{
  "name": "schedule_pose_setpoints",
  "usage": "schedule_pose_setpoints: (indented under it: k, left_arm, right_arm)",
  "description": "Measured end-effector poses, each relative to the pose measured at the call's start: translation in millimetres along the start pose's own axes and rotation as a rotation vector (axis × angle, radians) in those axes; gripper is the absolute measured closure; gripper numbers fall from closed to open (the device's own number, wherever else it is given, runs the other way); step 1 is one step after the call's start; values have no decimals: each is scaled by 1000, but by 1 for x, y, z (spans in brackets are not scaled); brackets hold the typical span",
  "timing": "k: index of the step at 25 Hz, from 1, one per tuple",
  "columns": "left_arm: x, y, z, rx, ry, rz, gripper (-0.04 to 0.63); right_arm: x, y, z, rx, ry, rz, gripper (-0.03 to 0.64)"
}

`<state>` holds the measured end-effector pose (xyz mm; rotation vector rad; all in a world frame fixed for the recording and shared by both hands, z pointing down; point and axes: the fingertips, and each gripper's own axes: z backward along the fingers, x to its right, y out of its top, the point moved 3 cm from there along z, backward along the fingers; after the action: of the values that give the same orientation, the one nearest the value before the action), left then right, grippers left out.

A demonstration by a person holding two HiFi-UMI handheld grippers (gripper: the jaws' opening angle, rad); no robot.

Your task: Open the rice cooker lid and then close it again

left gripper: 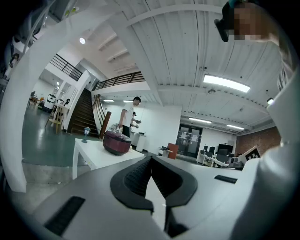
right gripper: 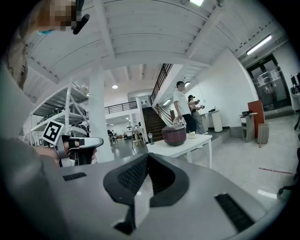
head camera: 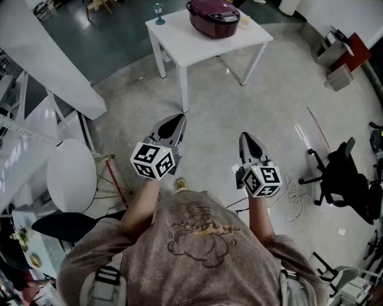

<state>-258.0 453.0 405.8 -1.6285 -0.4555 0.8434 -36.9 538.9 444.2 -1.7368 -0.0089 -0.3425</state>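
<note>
A dark red rice cooker (head camera: pixel 214 17) with its lid down stands on a white table (head camera: pixel 179 45) at the top of the head view, well away from me across open floor. It shows small in the left gripper view (left gripper: pixel 116 142) and in the right gripper view (right gripper: pixel 174 134). My left gripper (head camera: pixel 175 122) and my right gripper (head camera: pixel 246 138) are held in front of my chest, both pointing toward the table. Each one's jaws meet at the tips with nothing between them, left (left gripper: pixel 151 159) and right (right gripper: pixel 148 155).
A small blue figure (head camera: pixel 159 13) stands on the table's far left corner. Two people (right gripper: pixel 183 111) stand behind the table near a staircase. A black office chair (head camera: pixel 335 173) and a cable (head camera: pixel 293 191) are at my right, a round white table (head camera: pixel 70 173) at my left.
</note>
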Motion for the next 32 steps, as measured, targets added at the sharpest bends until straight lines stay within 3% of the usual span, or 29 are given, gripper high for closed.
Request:
schedule_pose_setpoints:
  k: [12, 22, 32]
  left_arm:
    - [-29, 1, -1, -10, -15, 23, 574]
    - [-72, 2, -10, -31, -70, -8, 574]
    - [-94, 4, -51, -34, -79, -2, 574]
  right_arm:
    - [-10, -4, -18, 5, -47, -22, 617]
    - [-39, -16, -50, 25, -108, -10, 615]
    - [-15, -10, -80, 33, -145, -10, 615]
